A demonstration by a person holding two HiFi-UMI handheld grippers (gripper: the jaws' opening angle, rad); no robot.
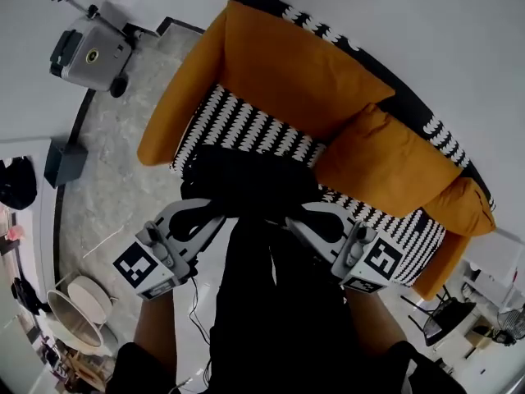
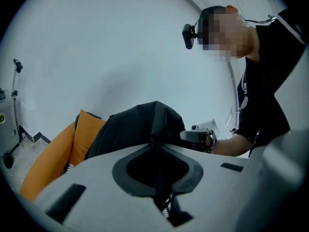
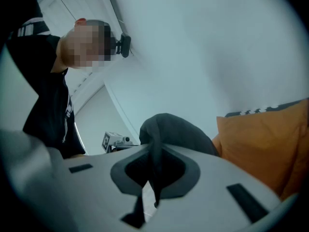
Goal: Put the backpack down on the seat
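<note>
My left tongs (image 1: 212, 213) and right tongs (image 1: 297, 217) each clamp black fabric of the backpack (image 1: 246, 183), held between them over the near edge of the black-and-white seat (image 1: 246, 125). Orange cushions (image 1: 295, 72) back it, with grey floor (image 1: 115, 179) to the left and a white wall (image 1: 410, 23) beyond. I can't tell whether the backpack touches the seat, and its lower part blends into my dark clothing.

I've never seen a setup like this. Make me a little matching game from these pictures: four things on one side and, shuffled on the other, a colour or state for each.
Things:
1. backpack
2. back cushion
3. seat
4. left gripper

Colours or states:
A. black-and-white pattern
B. clamped on the backpack
C. orange
D. plain black

Pairs: 1-D, 2-C, 3-A, 4-B
</note>
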